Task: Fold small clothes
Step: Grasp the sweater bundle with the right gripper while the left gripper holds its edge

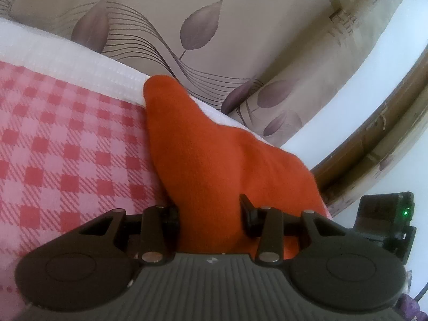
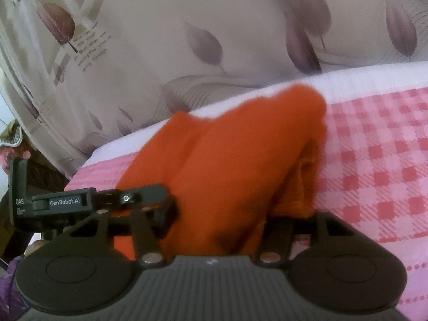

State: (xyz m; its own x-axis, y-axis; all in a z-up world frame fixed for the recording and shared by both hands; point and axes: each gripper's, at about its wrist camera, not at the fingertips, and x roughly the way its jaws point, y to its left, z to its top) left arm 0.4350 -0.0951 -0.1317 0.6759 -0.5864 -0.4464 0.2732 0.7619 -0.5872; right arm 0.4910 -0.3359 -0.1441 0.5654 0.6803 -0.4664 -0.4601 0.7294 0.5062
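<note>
An orange cloth (image 1: 214, 155) is bunched and stretches from my left gripper (image 1: 211, 214) up over the pink checked blanket (image 1: 67, 144). The left jaws stand on either side of the cloth near its lower end and pinch it. In the right wrist view the same orange cloth (image 2: 235, 160) runs into my right gripper (image 2: 216, 219), whose jaws close on a thick fold; its right finger is hidden behind the cloth. The left gripper (image 2: 128, 198) shows at the left of this view, right beside the cloth.
The blanket's white waffle border (image 1: 88, 67) runs along its far edge. Beyond it lies beige bedding with purple leaf prints (image 1: 187, 26). A wooden bed frame (image 1: 374, 139) and white wall are at the right.
</note>
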